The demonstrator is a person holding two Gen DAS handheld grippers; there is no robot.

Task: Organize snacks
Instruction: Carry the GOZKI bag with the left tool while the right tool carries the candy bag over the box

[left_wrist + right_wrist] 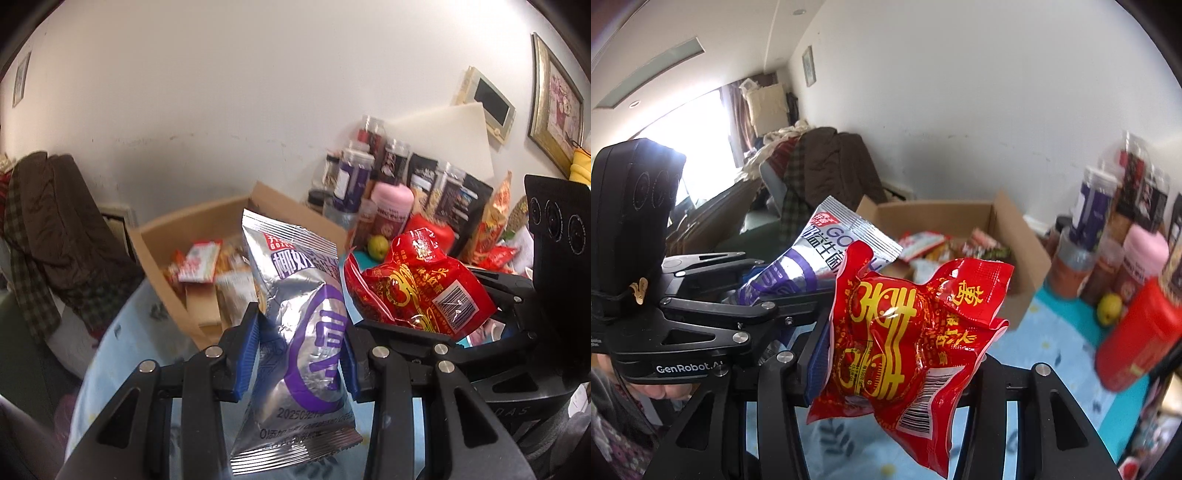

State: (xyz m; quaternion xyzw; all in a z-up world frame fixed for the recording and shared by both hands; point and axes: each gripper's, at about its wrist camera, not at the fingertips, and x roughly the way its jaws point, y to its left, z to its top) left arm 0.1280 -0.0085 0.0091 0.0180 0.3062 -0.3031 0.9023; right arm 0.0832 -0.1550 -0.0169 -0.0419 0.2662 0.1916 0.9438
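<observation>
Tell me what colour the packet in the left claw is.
Silver with purple markings; the silver packet shows best in the left wrist view.

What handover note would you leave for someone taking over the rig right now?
Left gripper: shut on the silver-purple snack packet, held in the air.
Right gripper: shut on the red snack packet, also in the air.
Cardboard box ahead on the blue tablecloth, open, several snacks already inside.
Left to do: likely drop both packets into the box; jars and bags at the wall look unsorted.
</observation>
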